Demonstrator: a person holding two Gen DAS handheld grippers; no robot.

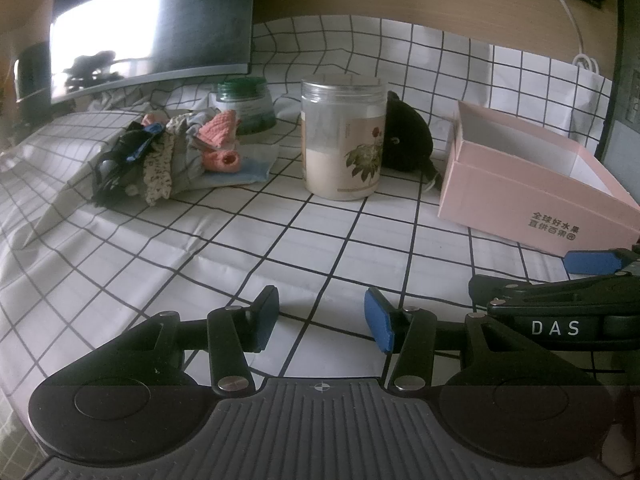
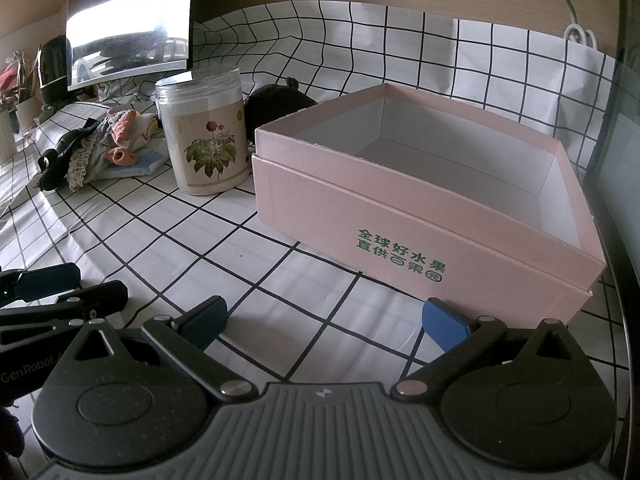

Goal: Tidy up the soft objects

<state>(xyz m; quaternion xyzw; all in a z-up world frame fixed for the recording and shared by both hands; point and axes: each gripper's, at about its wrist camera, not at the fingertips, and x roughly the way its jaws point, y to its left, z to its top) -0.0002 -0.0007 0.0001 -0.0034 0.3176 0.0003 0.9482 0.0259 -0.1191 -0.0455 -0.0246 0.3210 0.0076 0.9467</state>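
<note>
Your left gripper [image 1: 322, 318] hangs low over the checked tablecloth [image 1: 280, 240], jaws spread with only bare cloth between the blue pads. Your right gripper [image 2: 324, 320] sits just beside it, jaws spread wider and holding nothing.

From the left wrist view, the pile of soft things [image 1: 172, 152] lies at 11 o'clock: crumpled pink knit pieces, a speckled fabric, dark straps and a folded pale blue cloth underneath, all heaped loosely. A black plush toy [image 1: 408, 136] is at 1 o'clock, half hidden behind the clear plastic jar [image 1: 344, 136].

That jar, a tall cylinder with a flower label and pale powder inside, stands at 12 o'clock between the pile and the pink box [image 2: 420, 208]. A shorter green-lidded jar [image 1: 246, 104] sits behind the pile, touching it or nearly so. A dark monitor [image 1: 152, 28] rises at the back, at 10 o'clock.

The box is stiff pink card with a white inside, rectangular and open-topped, with green lettering on its near wall. From the right wrist view it fills 1 to 2 o'clock, its near wall just beyond the right pads.

The cloth is smooth but wrinkled and rucked up at 9 o'clock. The widest open stretch runs from your grippers toward the pile, left of the tall jar.
</note>
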